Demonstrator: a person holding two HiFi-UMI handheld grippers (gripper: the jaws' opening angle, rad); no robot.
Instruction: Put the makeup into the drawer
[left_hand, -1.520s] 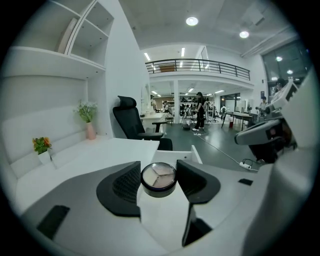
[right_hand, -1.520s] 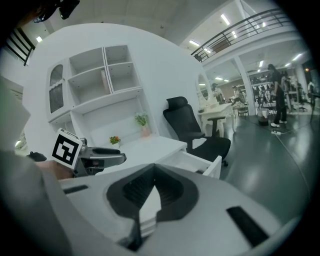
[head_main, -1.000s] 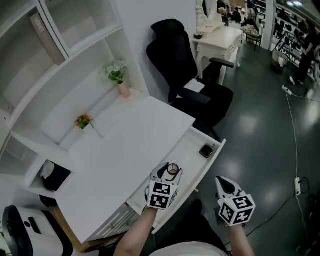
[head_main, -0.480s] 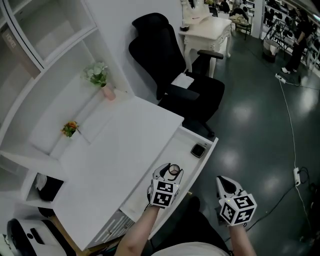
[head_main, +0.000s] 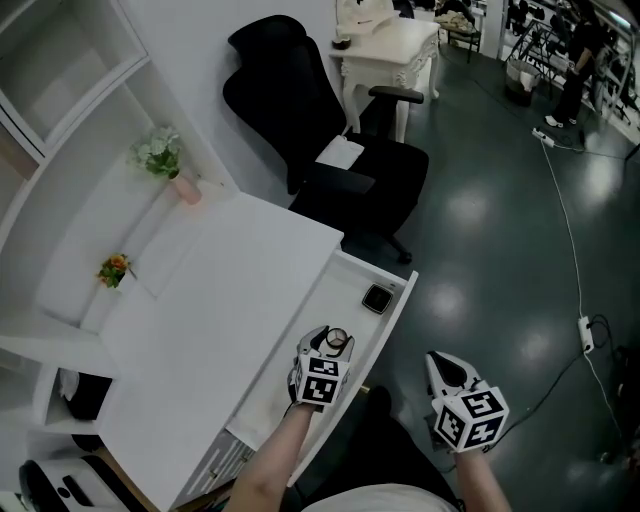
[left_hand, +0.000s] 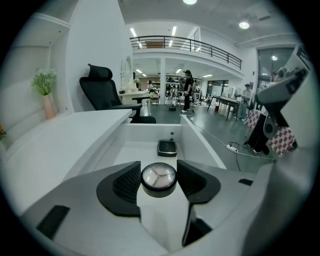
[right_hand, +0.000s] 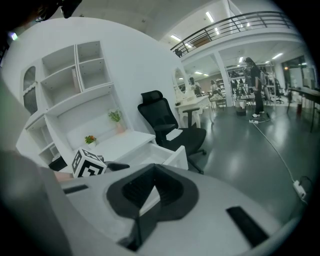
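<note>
1 big white desk (head_main: 220, 290) fills the left of the head view, with a black office chair (head_main: 300, 110) beyond its far corner. The drawer (head_main: 345, 300) stands pulled open along the desk's right edge. The left gripper (head_main: 335, 340) hangs over the drawer's near half, jaws clamped on a round makeup compact (left_hand: 159, 177) whose pale 3-part face looks up. The right gripper (head_main: 440, 365) sits off to the right over the dark floor, jaws together, nothing between them. 1 dark square compact (head_main: 377, 298) lies flat near the drawer's far end.
</note>
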